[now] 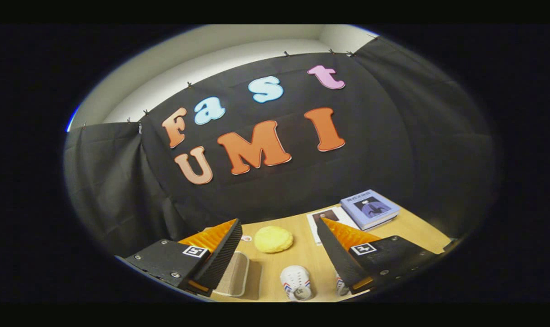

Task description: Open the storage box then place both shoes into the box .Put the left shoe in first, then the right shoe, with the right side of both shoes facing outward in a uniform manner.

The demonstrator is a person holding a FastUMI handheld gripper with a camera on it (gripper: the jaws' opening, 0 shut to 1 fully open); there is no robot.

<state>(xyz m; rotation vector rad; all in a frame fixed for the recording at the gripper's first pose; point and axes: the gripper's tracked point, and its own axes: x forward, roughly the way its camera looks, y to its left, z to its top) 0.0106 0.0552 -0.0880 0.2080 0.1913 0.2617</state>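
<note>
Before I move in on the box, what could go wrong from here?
The tongs are open and empty, well above the table. One white shoe lies between them, the other shoe is half hidden by a finger, so left and right could be confused. The yellow sponge just ahead could get nudged.

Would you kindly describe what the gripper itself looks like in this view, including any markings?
The gripper has two wedge-shaped fingers with finely ribbed inner faces, tapering toward their tips. Each sits on a flat plate fastened with small round screws and carries a square black-and-white marker tag near its base. No cables are visible.
</note>
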